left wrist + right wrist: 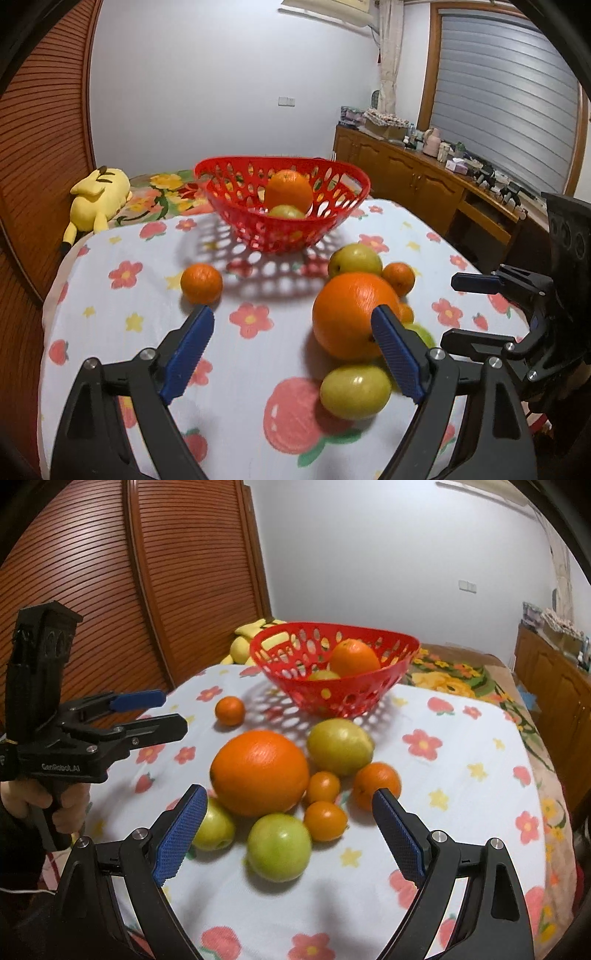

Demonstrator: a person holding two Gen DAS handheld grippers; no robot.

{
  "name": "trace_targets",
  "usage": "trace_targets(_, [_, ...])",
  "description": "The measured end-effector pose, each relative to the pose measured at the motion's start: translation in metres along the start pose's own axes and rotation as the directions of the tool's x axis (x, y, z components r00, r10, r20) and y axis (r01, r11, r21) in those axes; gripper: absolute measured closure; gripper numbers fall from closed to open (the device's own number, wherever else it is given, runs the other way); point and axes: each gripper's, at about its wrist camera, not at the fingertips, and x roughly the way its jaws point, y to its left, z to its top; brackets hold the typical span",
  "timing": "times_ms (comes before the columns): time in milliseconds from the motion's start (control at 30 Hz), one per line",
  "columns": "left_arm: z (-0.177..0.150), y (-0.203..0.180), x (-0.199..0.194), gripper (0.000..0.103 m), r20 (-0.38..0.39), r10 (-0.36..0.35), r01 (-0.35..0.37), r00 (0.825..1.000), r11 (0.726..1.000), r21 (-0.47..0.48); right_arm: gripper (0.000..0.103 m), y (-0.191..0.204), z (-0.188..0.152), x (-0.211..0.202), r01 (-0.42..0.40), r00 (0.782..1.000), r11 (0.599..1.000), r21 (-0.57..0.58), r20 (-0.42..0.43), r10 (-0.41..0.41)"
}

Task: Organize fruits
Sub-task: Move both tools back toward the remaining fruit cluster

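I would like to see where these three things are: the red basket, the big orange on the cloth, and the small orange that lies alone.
red basket point(369, 698): right wrist view, front wall.
big orange point(260, 771): right wrist view, middle of peel.
lone small orange point(201, 283): left wrist view, its middle.

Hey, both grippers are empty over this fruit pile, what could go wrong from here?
1. The big orange touches its neighbours, such as the green apple and the small tangerines; gripping it may send them rolling across the cloth.
2. The right hand-held gripper and the left hand-held gripper aim at the same cluster and might collide.
3. The red basket already holds fruit, so a dropped piece may bounce out.
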Motion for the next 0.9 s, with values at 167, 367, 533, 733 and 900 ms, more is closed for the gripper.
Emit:
trace_targets(167, [-0.015, 0.003, 0.009, 0.016, -0.040, 0.012, -0.012, 0.999, 1.000, -0.006, 0.015, 0.001, -0.016, 0.011, -0.010, 1.000, 1.000, 0.022, -0.020, 0.010])
trace_targets(367, [-0.028, 0.001, 0.016, 0.016, -0.066, -0.018, 0.017, 0.998, 1.000, -0.014, 0.026, 0.001, -0.029, 0.021, -0.014, 0.999, 0.999, 0.047, -0.044, 0.016])
trace_targets(533, [-0.031, -0.001, 0.018, 0.016, -0.071, -0.037, 0.035, 0.997, 0.999, -0.024, 0.035, -0.001, -0.035, 0.029, 0.000, 0.998, 0.998, 0.058, -0.066, 0.004])
trace_targets(733, [-0.036, -0.005, 0.024, 0.016, -0.089, -0.047, 0.045, 0.995, 0.999, -0.024, 0.041, 0.000, -0.040, 0.038, 0.001, 0.996, 0.997, 0.073, -0.086, 0.005])
trace_targets(900, [-0.036, -0.007, 0.025, 0.016, -0.092, -0.057, 0.055, 0.994, 0.998, -0.028, 0.051, 0.002, -0.042, 0.038, -0.004, 0.996, 0.998, 0.062, -0.089, 0.010])
